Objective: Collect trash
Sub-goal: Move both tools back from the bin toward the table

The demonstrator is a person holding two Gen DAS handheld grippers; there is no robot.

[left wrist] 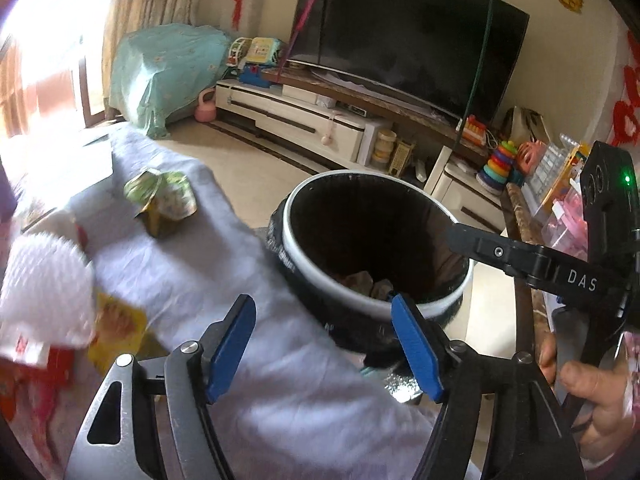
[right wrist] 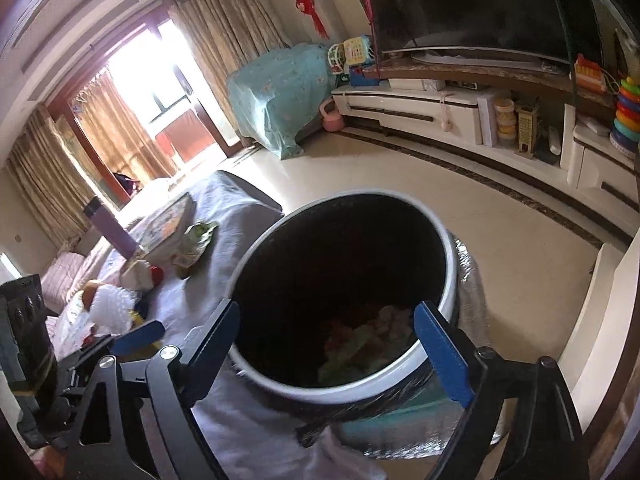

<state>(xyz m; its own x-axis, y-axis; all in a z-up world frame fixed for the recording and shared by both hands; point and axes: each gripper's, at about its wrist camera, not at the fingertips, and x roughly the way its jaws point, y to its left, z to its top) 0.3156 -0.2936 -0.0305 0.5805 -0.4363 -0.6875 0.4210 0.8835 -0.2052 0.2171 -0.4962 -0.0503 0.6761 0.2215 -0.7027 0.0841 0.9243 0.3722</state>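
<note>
Hovering over the trash bin (right wrist: 344, 292), the right gripper (right wrist: 340, 344) is standing with its blue pads spread wide and nothing between them; wrappers are lying at the bottom of the bin below. The left gripper (left wrist: 324, 344) is also standing released and empty, pointing at the near edge of the bin where it meets the grey cloth (left wrist: 192, 264) covering the table.

More trash is waiting on that cloth: a crumpled green wrapper (left wrist: 162, 200) lying well apart from the bin, a white foam net (left wrist: 44, 280) near the left edge, blurred, and a yellow packet (left wrist: 116, 328) just beside the net.

Judging the step: both drops look done, so the next reach is probably for the cloth. Doing it well means swinging the left gripper toward the yellow packet or the net, coming down with jaws straddling the piece, pinching only the wrapper and not the cloth beneath, then lifting clear before crossing the bin's white rim (left wrist: 320, 276).
</note>
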